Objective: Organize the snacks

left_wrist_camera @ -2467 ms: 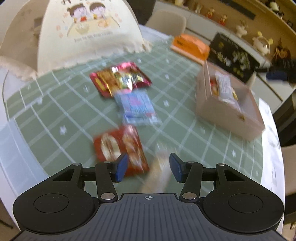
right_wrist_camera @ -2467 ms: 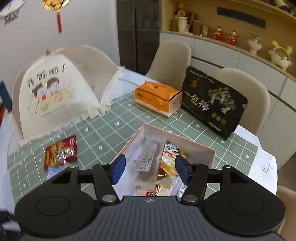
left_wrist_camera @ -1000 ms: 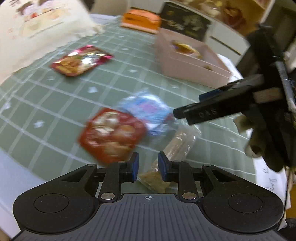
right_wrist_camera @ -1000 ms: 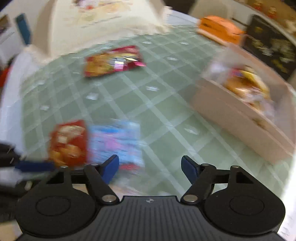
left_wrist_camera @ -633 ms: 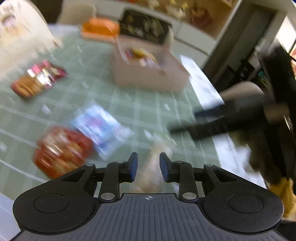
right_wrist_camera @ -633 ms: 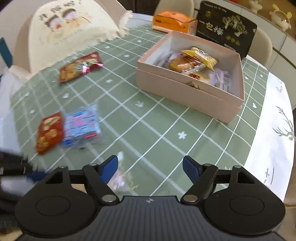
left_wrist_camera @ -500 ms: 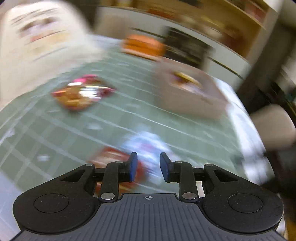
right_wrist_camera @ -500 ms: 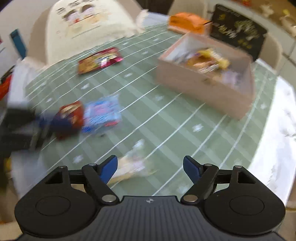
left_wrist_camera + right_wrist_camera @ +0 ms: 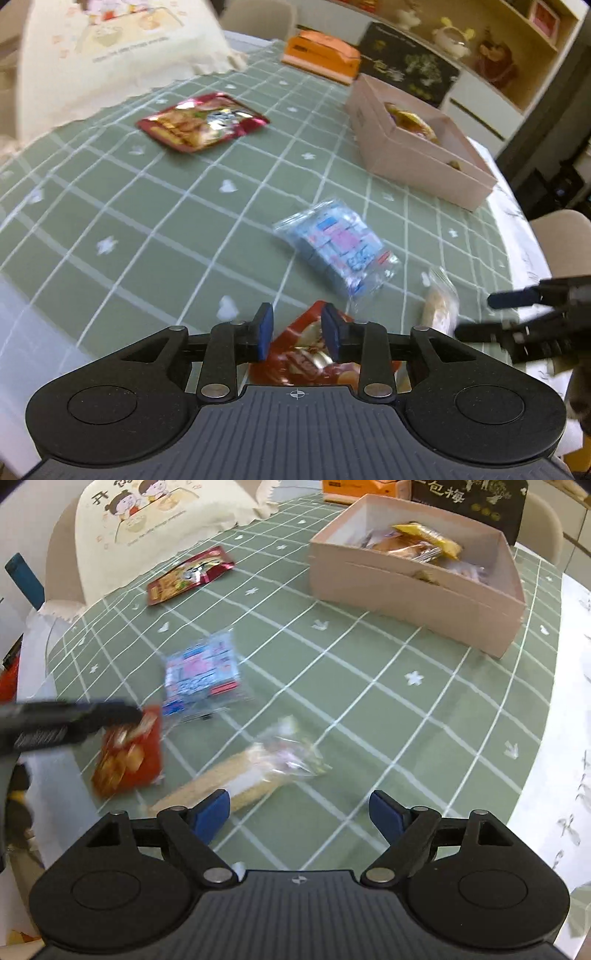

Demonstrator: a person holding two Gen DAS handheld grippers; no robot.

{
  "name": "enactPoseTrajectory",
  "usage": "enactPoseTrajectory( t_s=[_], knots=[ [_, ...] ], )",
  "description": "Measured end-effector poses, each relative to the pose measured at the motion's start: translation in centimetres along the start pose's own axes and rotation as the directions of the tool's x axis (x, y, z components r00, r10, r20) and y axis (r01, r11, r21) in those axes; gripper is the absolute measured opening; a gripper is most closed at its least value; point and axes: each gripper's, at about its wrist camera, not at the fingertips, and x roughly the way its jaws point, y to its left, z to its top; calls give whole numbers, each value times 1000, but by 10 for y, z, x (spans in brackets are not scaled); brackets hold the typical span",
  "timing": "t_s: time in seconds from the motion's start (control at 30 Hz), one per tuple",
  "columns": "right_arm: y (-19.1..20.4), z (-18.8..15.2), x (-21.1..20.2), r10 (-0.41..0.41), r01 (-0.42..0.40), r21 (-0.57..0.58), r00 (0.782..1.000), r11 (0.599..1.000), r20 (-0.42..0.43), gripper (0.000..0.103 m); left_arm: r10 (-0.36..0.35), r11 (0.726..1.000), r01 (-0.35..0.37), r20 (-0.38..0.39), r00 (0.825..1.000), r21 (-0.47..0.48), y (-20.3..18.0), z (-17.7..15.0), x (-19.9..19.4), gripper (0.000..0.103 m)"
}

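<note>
Hovering low over the green checked surface (image 9: 155, 206), we hold the left gripper (image 9: 297, 332) above the red packet (image 9: 314, 354). Its fingers (image 9: 264, 330) stand a little apart and are opening; the packet shows through the gap beneath them, but the pads do not press on it. In the right wrist view this same gripper (image 9: 122, 714) reaches in from the left edge, its tip over the top of the red packet (image 9: 127, 757).

Our right gripper (image 9: 299, 812) has its fingers (image 9: 210, 810) spread wide and opening further, with nothing between them except bare cloth. The left finger sits over the near end of the clear biscuit pack (image 9: 243, 771), which lies flat on the surface beside the red packet. In the left wrist view the biscuit pack (image 9: 439, 302) lies just short of the right gripper (image 9: 517, 310), which comes in from the right edge.

The blue pack (image 9: 201, 672) lies just beyond the red packet and the biscuit pack. Farther off, near the cream food cover (image 9: 155, 520), lies a second red pouch (image 9: 190, 574). The pink box (image 9: 417, 590) sits well apart to the right and already holds several snacks (image 9: 424, 541). Behind it stand an orange box (image 9: 321, 55) and a black box (image 9: 410, 64).
</note>
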Motion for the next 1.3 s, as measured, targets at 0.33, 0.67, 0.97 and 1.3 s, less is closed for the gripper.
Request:
enactPoseTrajectory(
  t_s=[0.33, 0.67, 0.97, 1.3],
  knots=[
    [-9, 2, 3, -2, 2, -26, 1000, 1000, 1, 80, 57, 887, -22, -62, 996, 461, -60, -31, -20, 37],
    [5, -7, -4, 0, 0, -68, 1000, 998, 0, 80, 162, 912, -147, -8, 987, 382, -67, -9, 13, 56],
    [-5, -17, 5, -31, 30, -28, 999, 999, -13, 86, 81, 924, -56, -50, 995, 379, -73, -15, 12, 80],
    [10, -26, 12, -75, 76, -84, 997, 994, 17, 102, 141, 960, -113, -96, 985, 255, -44, -1, 20, 80]
  ],
)
